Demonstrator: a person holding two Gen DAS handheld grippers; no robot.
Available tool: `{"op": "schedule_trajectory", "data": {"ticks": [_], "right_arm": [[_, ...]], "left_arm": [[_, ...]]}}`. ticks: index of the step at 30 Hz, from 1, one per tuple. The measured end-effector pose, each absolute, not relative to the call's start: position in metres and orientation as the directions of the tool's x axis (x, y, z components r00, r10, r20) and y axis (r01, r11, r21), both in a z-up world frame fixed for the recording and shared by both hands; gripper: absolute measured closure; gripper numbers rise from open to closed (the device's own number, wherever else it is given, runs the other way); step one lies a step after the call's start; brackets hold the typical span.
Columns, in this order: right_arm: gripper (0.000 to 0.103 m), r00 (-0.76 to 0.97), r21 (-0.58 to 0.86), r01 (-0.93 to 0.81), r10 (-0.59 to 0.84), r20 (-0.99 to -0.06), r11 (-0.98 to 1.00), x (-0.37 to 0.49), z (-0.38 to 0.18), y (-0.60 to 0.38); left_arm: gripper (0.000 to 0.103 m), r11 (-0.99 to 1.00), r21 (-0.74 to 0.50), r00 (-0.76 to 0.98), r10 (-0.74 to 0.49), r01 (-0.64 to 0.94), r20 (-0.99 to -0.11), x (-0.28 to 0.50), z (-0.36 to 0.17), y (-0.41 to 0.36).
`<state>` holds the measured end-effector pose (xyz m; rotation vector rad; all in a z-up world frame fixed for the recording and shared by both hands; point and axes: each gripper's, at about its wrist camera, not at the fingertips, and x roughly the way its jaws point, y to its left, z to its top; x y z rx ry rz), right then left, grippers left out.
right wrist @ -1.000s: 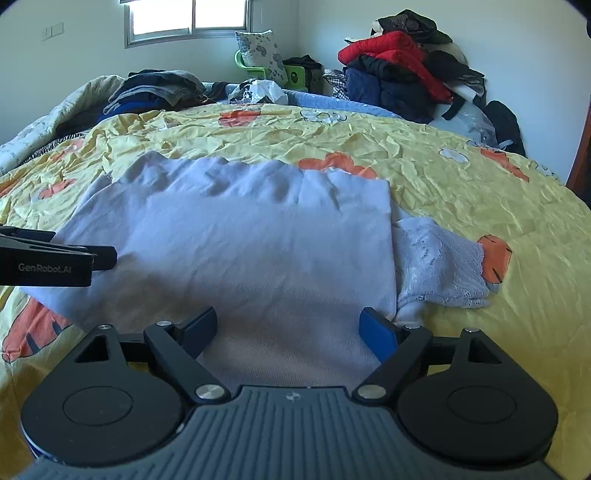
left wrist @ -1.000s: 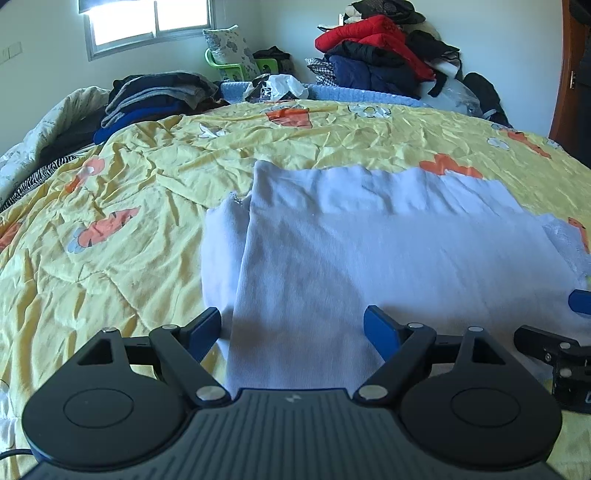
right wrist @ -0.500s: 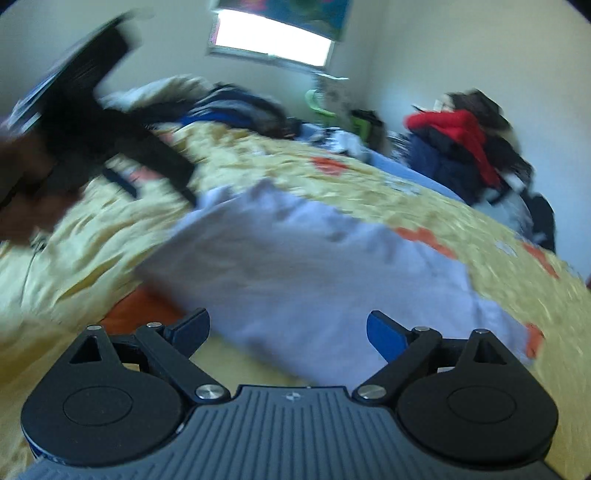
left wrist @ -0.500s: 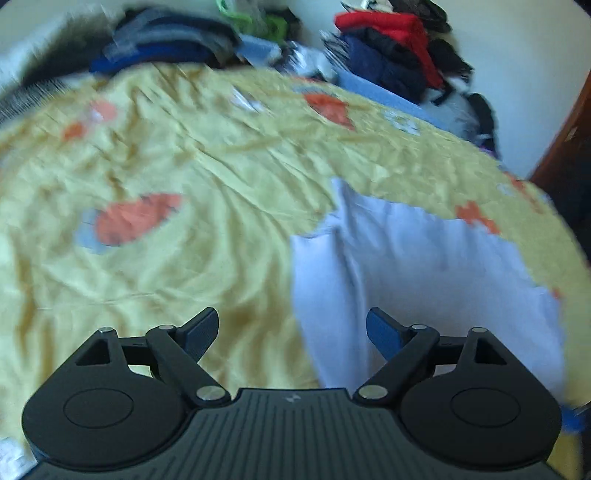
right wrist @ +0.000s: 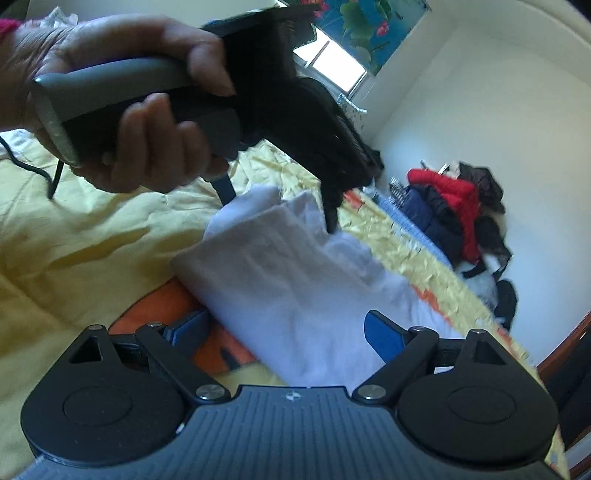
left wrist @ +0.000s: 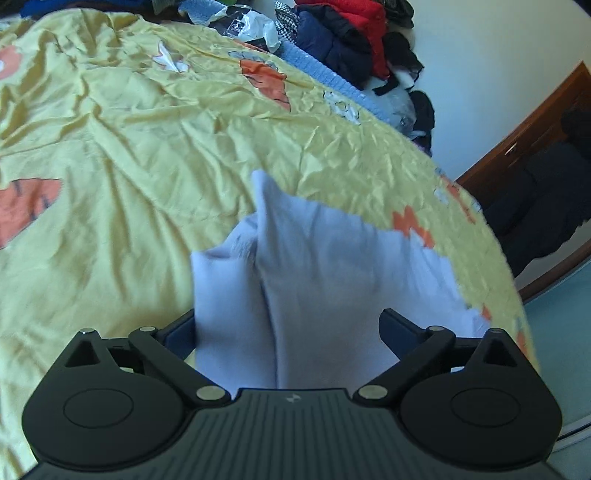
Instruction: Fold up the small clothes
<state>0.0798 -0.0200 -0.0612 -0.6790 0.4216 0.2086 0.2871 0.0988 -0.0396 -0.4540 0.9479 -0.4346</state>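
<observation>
Both our grippers, left (left wrist: 286, 323) and right (right wrist: 284, 326), spread wide around the lilac top (left wrist: 332, 280) on the bedspread (left wrist: 147, 147); we should pinch matching edges evenly.

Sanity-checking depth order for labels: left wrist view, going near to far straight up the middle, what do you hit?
Left tool, open and straddling the cloth → pale lavender garment → yellow printed bedspread → white-and-black plastic bag at the far edge of the bed.
</observation>
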Motion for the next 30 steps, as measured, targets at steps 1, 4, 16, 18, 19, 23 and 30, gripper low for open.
{"op": "schedule_trajectory", "data": {"ticks": [1,4,16,18,19,23,30], "right_arm": [[0.017,0.899,-0.576,-0.32,0.049,-0.436,0.753,0.082,-0.063,-0.016],[0.024,0.909,-0.614,-0.308,0.033,-0.416,0.727,0.088,-0.066,-0.004],[0.056,0.904,-0.623,-0.34,0.063,-0.423,0.704,0.105,-0.071,0.01],[0.07,0.897,-0.614,-0.358,0.077,-0.435,0.704,0.104,-0.071,0.011],[0.072,0.893,-0.61,-0.368,0.084,-0.443,0.702,0.105,-0.072,0.011],[0.089,0.889,-0.604,-0.386,0.106,-0.446,0.697,0.102,-0.072,0.011],[0.092,0.901,-0.533,-0.378,0.169,-0.399,0.757,0.089,-0.054,-0.01]], "left_arm": [[0.002,0.806,-0.572,0.508,-0.56,0.151,-0.655,0.293,-0.041,0.099],[0.003,0.761,-0.636,0.509,-0.6,0.127,-0.617,0.308,-0.045,0.103],[0.083,0.805,-0.588,0.52,-0.535,0.076,-0.666,0.33,-0.051,0.099],[0.089,0.805,-0.59,0.519,-0.531,0.062,-0.67,0.331,-0.052,0.101],[0.091,0.812,-0.58,0.521,-0.521,0.06,-0.675,0.329,-0.052,0.1],[0.093,0.875,-0.478,0.558,-0.437,0.082,-0.705,0.318,-0.04,0.085],[0.093,0.938,-0.329,0.612,-0.322,0.106,-0.723,0.301,-0.007,0.059]]}}
